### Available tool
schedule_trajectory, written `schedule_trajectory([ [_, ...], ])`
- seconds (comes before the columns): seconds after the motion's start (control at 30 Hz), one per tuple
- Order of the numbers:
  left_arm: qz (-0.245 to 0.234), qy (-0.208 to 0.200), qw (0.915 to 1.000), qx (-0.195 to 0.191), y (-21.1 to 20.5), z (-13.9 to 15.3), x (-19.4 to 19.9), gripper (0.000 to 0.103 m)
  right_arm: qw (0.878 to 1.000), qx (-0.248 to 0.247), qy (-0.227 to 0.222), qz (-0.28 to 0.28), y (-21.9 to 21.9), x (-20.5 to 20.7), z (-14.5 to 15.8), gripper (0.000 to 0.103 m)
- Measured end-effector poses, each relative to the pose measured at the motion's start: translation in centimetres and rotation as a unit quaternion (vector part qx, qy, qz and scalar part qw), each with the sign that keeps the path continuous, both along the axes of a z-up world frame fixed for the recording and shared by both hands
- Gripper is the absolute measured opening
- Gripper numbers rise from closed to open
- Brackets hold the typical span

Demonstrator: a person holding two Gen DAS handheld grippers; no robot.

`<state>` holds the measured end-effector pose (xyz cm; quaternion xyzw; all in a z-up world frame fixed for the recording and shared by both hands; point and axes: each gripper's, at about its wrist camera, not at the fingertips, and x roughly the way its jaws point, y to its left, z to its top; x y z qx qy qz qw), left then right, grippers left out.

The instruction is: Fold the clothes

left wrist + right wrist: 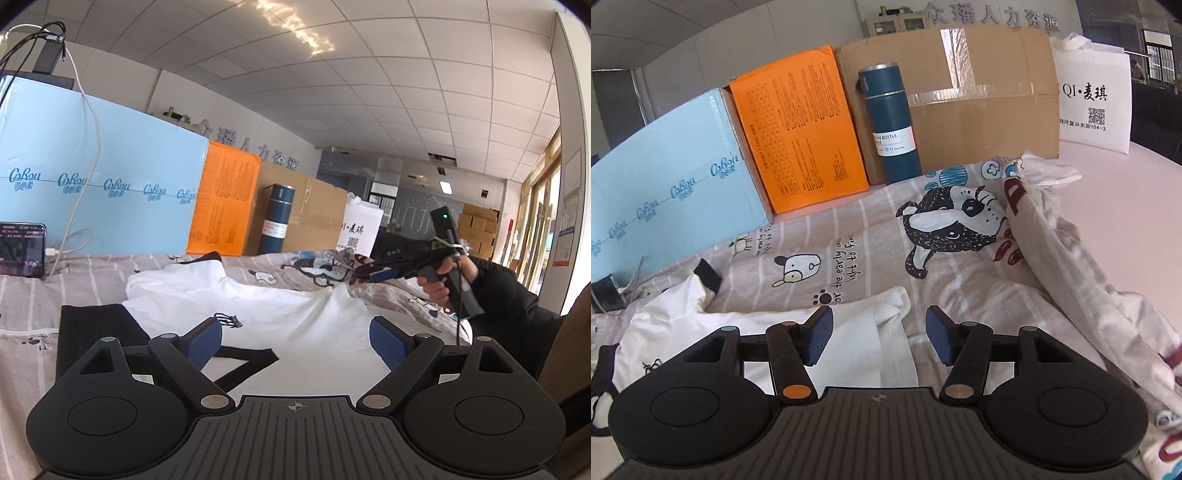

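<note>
A white T-shirt (295, 306) with black trim lies crumpled on a striped cartoon-print sheet (29, 295). My left gripper (295, 341) hovers open over its near part, nothing between the blue pads (205, 343). A dark folded garment (92, 328) lies just left of it. To the right, a person's hand (439, 284) holds my right gripper (364, 275) low at the shirt's far edge. In the right wrist view my right gripper (880, 338) stands open above a corner of the white T-shirt (849, 347); a black-cuffed sleeve (708, 276) sticks out to the left.
Along the back stand a light blue box (665, 192), an orange box (801, 129), a cardboard box (982, 103), a blue bottle (892, 122) and a white bag (1093, 99). A phone (22, 249) with a cable lies far left. Bunched sheet (1071, 266) rises on the right.
</note>
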<state>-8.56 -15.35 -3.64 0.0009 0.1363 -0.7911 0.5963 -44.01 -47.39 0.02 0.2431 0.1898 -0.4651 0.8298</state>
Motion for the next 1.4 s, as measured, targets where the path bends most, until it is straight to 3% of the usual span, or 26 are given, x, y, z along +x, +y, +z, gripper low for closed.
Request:
schedule_trajectory([
  [0.17,-0.002,-0.005,1.0,-0.008,0.2,0.1,-0.2,0.09,1.0,0.0,-0.009,0.013,8.1,-4.0,-0.4,0.058],
  [0.3,-0.004,-0.017,0.9996,-0.022,0.7,0.3,-0.7,0.09,0.999,0.035,0.011,0.016,11.8,-4.8,-3.1,0.056],
  [0.37,-0.004,-0.026,0.9991,-0.033,1.0,0.4,-1.1,0.09,0.999,0.027,0.022,0.003,12.8,-5.1,-4.4,0.032],
  [0.4,-0.003,-0.029,0.9988,-0.039,1.2,0.5,-1.2,0.09,0.999,0.023,0.023,-0.001,13.4,-5.3,-4.8,0.025],
  [0.43,-0.003,-0.032,0.9985,-0.044,1.4,0.5,-1.3,0.09,1.0,0.017,0.013,0.002,14.1,-5.8,-4.9,0.007],
  [0.5,0.0,-0.034,0.9981,-0.051,1.7,0.6,-1.4,0.09,1.0,0.003,-0.002,0.003,15.5,-6.8,-5.0,0.002],
  [0.57,0.004,-0.034,0.998,-0.054,1.9,0.7,-1.4,0.09,1.0,-0.017,0.013,-0.018,16.6,-7.6,-5.2,0.0],
  [0.7,0.017,-0.053,0.9967,-0.06,2.7,1.2,-1.6,0.09,0.999,-0.012,0.002,-0.04,17.9,-9.3,-5.6,0.001],
  [0.8,0.029,-0.104,0.9926,-0.054,4.2,1.6,-2.2,0.09,0.998,-0.046,-0.025,-0.027,19.6,-9.8,-5.1,0.007],
  [0.87,0.023,-0.143,0.9886,-0.043,5.5,1.6,-2.8,0.091,0.996,-0.073,-0.043,-0.015,20.6,-9.4,-4.7,0.042],
  [0.93,0.025,-0.156,0.9869,-0.03,6.3,1.2,-3.1,0.096,0.994,-0.094,-0.046,0.017,21.4,-8.0,-4.4,0.054],
  [1.13,0.033,-0.193,0.9806,0.009,8.8,0.1,-4.0,0.096,0.979,-0.138,-0.034,0.149,23.6,-3.7,-4.8,0.082],
  [1.4,0.049,-0.219,0.9735,0.046,11.3,-1.2,-4.4,0.096,0.948,-0.153,0.057,0.273,25.8,0.5,-7.0,0.085],
])
